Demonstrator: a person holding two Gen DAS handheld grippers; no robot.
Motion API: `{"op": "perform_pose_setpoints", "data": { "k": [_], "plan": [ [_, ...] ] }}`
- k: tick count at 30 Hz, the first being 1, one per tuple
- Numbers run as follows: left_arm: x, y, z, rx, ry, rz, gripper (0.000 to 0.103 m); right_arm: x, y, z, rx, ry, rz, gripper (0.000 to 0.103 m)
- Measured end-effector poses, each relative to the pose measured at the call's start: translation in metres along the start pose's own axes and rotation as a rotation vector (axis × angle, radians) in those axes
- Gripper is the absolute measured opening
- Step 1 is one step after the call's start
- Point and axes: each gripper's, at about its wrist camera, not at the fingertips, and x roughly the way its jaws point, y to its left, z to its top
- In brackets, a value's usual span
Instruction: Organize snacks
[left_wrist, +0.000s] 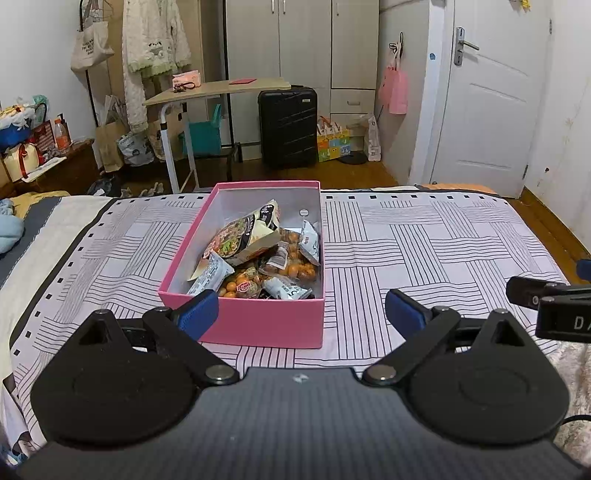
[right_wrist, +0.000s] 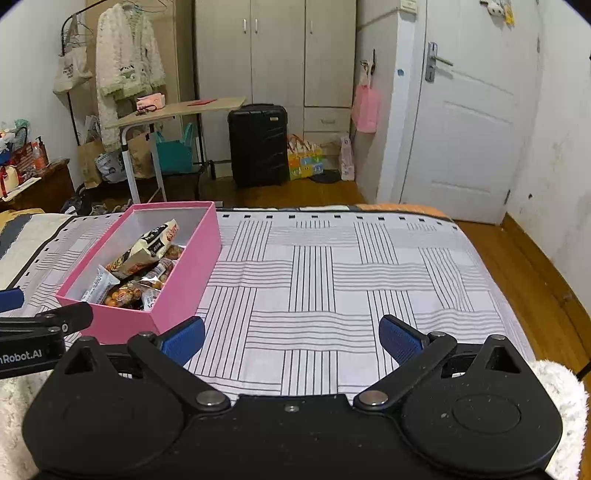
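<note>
Nearest: left gripper (left_wrist: 301, 312) spread wide, nothing between the blue pads (left_wrist: 197, 314); it sits low over the bedsheet (left_wrist: 424, 240), just short of the pink box (left_wrist: 258, 321). Right gripper (right_wrist: 291, 338) likewise released and empty, over bare sheet to the right of the box (right_wrist: 184, 284), well clear of it.

Mid: box rests on the bed, lid off. Snack packets piled inside: large noodle-type pack (left_wrist: 245, 232) on top, small white wrappers (left_wrist: 208, 275) and orange-ball bags (left_wrist: 295, 267) under it. No loose snacks seen on the sheet in either view.

Judgement: snacks appear gathered; remaining step likely tidying the pile or moving the box. Recommend: approach w/ left unit from above, take one packet at its edge, avoid crushing. Steady the box wall w/ right unit; light cardboard may slide on fabric.

Far: wardrobe (left_wrist: 303, 44), black suitcase (left_wrist: 288, 125), door (left_wrist: 491, 92). N/A to task.
</note>
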Motion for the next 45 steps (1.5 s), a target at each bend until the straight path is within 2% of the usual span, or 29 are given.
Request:
{"op": "perform_pose_setpoints", "data": {
  "k": [38,45],
  "plan": [
    [-0.002,0.002,-0.003,-0.009,0.009,0.049,0.098,0.0,0.008,-0.004,-0.008,-0.005,-0.048,0.102],
    [-0.005,-0.001,-0.005,-0.002,-0.013,0.07,0.098,0.002,0.007,-0.004,-0.005,0.0,-0.052,0.102]
  ]
}}
